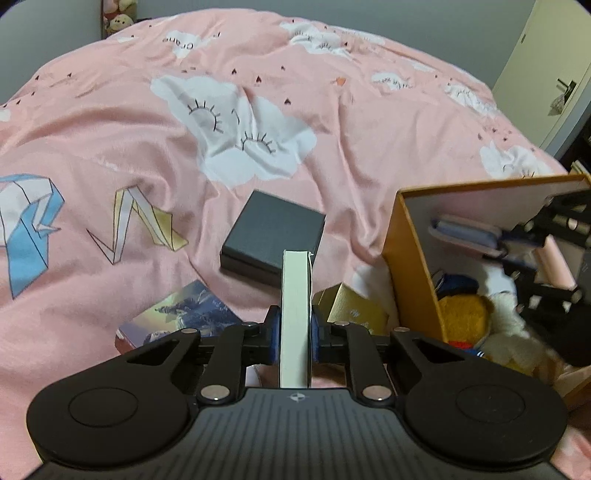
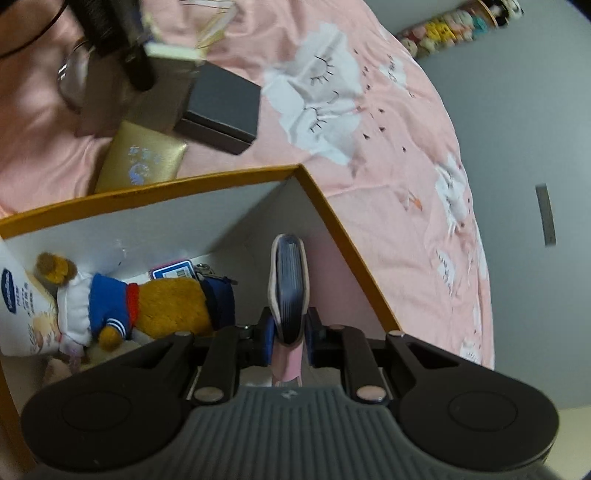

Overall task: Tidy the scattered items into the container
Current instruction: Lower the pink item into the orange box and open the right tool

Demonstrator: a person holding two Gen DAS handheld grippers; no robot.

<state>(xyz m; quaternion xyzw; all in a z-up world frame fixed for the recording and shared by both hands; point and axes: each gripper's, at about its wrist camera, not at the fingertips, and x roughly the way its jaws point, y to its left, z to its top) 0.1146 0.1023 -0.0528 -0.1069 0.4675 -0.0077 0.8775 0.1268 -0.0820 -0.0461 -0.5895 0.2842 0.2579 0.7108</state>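
Note:
My left gripper (image 1: 294, 332) is shut on a thin white book (image 1: 295, 295), held on edge above the pink bedcover. Under and beside it lie a dark grey box (image 1: 271, 236), a gold pouch (image 1: 351, 308) and a picture book (image 1: 177, 317). The orange container box (image 1: 406, 258) stands to the right. My right gripper (image 2: 290, 332) is shut on a pink and navy pouch (image 2: 290, 284) inside the container (image 2: 332, 206), close to its far corner. A teddy bear (image 2: 155, 302) and a tissue pack (image 2: 22, 306) lie in the box.
The bedcover (image 1: 332, 129) stretches far behind the items. A grey wall (image 2: 517, 129) runs along the bed's far side, with a shelf of plush toys (image 2: 454, 26). A cream door (image 1: 546, 74) is at the back right.

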